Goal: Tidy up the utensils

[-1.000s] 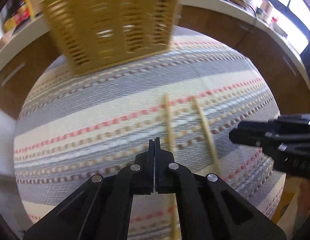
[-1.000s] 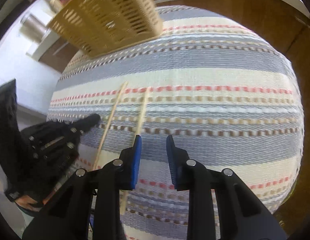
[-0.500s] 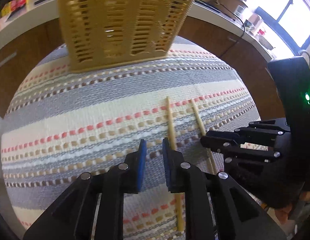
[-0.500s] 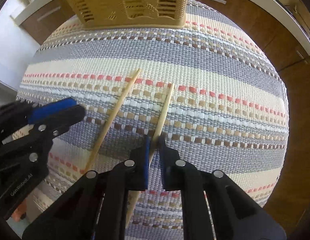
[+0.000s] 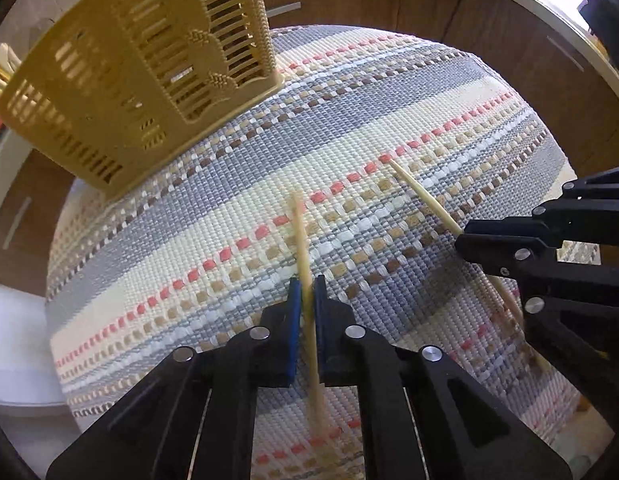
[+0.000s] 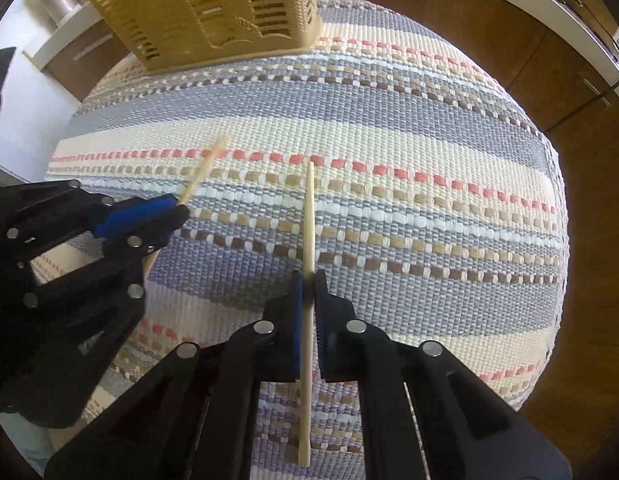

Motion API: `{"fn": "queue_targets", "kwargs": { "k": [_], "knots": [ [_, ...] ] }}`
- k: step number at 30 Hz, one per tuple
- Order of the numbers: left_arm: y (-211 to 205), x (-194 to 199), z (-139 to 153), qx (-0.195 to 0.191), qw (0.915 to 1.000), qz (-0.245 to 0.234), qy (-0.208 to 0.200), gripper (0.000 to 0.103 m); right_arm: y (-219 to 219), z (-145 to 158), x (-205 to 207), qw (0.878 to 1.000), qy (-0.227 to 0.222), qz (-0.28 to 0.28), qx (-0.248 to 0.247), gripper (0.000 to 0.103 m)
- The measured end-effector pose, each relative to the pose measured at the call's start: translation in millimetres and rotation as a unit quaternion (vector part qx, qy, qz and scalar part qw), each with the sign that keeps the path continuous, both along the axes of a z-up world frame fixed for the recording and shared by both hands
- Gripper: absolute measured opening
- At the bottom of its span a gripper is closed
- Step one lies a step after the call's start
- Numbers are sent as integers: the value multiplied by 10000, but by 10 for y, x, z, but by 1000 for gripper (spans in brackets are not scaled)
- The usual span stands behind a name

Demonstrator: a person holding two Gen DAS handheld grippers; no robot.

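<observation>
Striped woven cloth (image 5: 213, 184) covers the round table, with brown cabinets (image 6: 569, 80) behind it. At the cloth's far edge stands a yellow slotted utensil basket (image 5: 141, 80). Nearer than the basket, the left gripper (image 5: 305, 292) pinches one wooden chopstick (image 5: 299, 232) between its blue pads, the stick pointing toward the basket. Just beside it, the right gripper (image 6: 307, 284) is pressed onto the second chopstick (image 6: 309, 216), also aimed toward the basket.

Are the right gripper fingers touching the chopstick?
Touching. In the right wrist view the right gripper has its fingers closed on the chopstick, with no gap on either side where the stick passes between them.
</observation>
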State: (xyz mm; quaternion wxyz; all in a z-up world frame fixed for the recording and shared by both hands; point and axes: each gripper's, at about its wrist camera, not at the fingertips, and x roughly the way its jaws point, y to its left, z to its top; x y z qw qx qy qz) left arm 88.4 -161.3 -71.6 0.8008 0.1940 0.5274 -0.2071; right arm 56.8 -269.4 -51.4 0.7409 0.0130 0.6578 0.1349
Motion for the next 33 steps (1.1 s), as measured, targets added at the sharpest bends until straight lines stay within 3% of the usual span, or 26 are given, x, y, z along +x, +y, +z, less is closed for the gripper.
{"fn": "queue_targets", "kwargs": {
  "k": [6, 8, 15, 25, 29, 33],
  "knots": [
    [346, -79, 265, -1146, 9924, 313, -314, 3, -310, 255, -147, 9983, -397, 123, 420, 4],
    [473, -148, 453, -1568, 9855, 310, -577, 3, -392, 390, -174, 9967, -574, 140, 550, 4],
    [888, -304, 1106, -2384, 9587, 467, -1481, 3, -531, 1034, -184, 9854, -1406, 149, 948, 4],
    [1363, -99, 2142, -3124, 8962, 941, -3007, 3, -442, 1911, 285, 9514, -2848, 89, 1173, 4],
    [1453, 162, 2316, -3257, 8685, 1192, -3542, 3, -224, 2161, 498, 9320, -3406, -85, 1234, 4],
    [1470, 368, 2375, -3257, 8476, 1351, -3964, 3, -211, 2420, 785, 9064, -3982, -387, 1357, 4]
  ]
}}
